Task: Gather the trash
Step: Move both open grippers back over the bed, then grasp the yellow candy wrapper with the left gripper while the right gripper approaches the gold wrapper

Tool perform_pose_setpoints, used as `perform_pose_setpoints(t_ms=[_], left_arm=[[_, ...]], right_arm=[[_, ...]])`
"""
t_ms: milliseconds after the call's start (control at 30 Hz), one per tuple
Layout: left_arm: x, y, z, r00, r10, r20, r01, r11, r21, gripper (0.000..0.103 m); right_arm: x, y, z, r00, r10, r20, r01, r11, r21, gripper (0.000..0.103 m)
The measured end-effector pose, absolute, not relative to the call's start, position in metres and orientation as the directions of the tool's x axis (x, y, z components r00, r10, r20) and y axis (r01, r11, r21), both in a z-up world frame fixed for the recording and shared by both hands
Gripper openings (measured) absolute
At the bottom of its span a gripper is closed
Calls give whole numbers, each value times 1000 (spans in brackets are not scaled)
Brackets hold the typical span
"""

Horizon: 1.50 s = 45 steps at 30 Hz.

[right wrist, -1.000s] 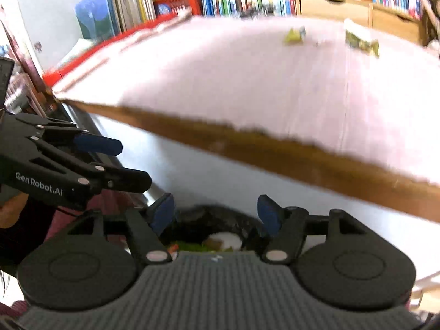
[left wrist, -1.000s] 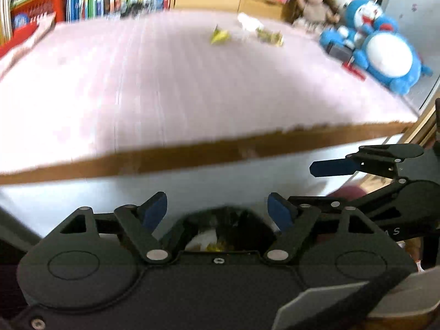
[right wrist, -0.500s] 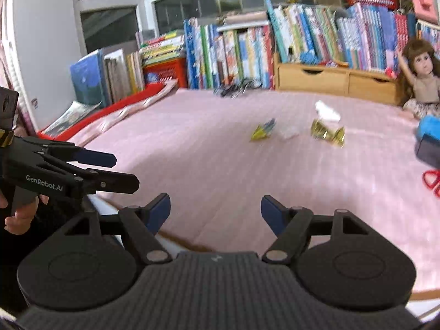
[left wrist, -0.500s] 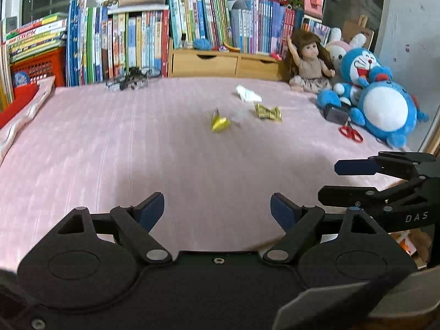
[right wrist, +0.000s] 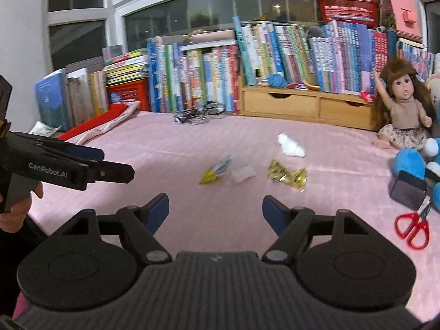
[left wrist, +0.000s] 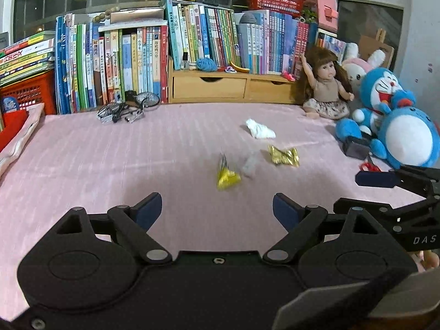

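- Pink ribbed cloth [left wrist: 115, 165] covers a wide flat surface, backed by a long row of upright books [left wrist: 137, 63] and a pale wooden drawer unit [left wrist: 228, 86]
- Four scraps of trash lie near the middle of the cloth, close together but apart from each other
- Nearest the left gripper [left wrist: 217, 209] is a yellow wrapper [left wrist: 227, 177], lying just beyond the fingertips and roughly in line with the gap between them
- Just right of it lies a clear plastic scrap [left wrist: 249, 165], blurred and hard to make out
- A gold foil wrapper [left wrist: 284, 155] lies further right, and a crumpled white tissue [left wrist: 260, 129] sits behind it, nearer the books
- The left gripper's jaws have just been opening; they stand wide apart with nothing between them
- The right gripper [right wrist: 216, 210] is also spread wide and holds nothing; its jaws have just been opening too
- From the right wrist view, the yellow wrapper [right wrist: 216, 172] lies ahead, slightly left of centre, and the gold foil wrapper [right wrist: 287, 177] slightly right
- Red scissors [right wrist: 412, 227] lie on the cloth to the right of the right gripper, near a small dark box [right wrist: 408, 191]
- A doll [left wrist: 326, 90] and blue plush toys [left wrist: 396, 121] sit along the right edge of the cloth
- Tangled spectacles [left wrist: 126, 107] lie at the foot of the books
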<state>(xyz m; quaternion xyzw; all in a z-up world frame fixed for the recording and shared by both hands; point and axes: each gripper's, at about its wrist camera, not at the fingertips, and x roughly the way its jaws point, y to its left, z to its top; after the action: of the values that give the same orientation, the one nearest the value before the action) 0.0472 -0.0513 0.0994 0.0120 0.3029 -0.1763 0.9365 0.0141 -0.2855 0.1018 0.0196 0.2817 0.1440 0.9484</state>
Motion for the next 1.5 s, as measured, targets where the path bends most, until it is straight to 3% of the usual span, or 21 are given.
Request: perform_pose_setpoints(t_ms=[233, 367, 667, 1033, 1167, 1233, 1300, 1367, 1500], left_arm=[[117, -71, 97, 793, -296, -533, 284, 953, -106, 88], [157, -81, 83, 762, -302, -573, 247, 953, -174, 88], [177, -107, 30, 712, -265, -650, 257, 960, -109, 85], [194, -120, 3, 691, -250, -678, 254, 963, -96, 74], [192, -127, 0, 710, -244, -661, 267, 961, -68, 57], [190, -130, -1, 714, -244, -657, 275, 960, -57, 44], [189, -131, 0, 718, -243, -652, 278, 959, -52, 30], [188, -130, 1, 724, -248, -644, 281, 958, -54, 29], [183, -127, 6, 732, -262, -629, 292, 955, -58, 24]], right_arm=[[56, -306, 103, 835, 200, -513, -195, 979, 63, 84], [82, -314, 94, 828, 166, -535, -176, 984, 33, 82], [144, -337, 53, 777, 193, -599, -76, 974, 215, 80], [184, -329, 16, 733, 184, -655, -14, 967, 256, 80], [185, -323, 10, 730, 178, -660, -19, 971, 240, 78], [184, -321, 11, 732, 178, -658, -26, 972, 234, 66], [183, -321, 12, 736, 186, -651, -33, 970, 239, 61], [182, -322, 14, 739, 193, -646, -37, 968, 248, 52], [176, -324, 18, 753, 201, -627, -43, 965, 258, 49]])
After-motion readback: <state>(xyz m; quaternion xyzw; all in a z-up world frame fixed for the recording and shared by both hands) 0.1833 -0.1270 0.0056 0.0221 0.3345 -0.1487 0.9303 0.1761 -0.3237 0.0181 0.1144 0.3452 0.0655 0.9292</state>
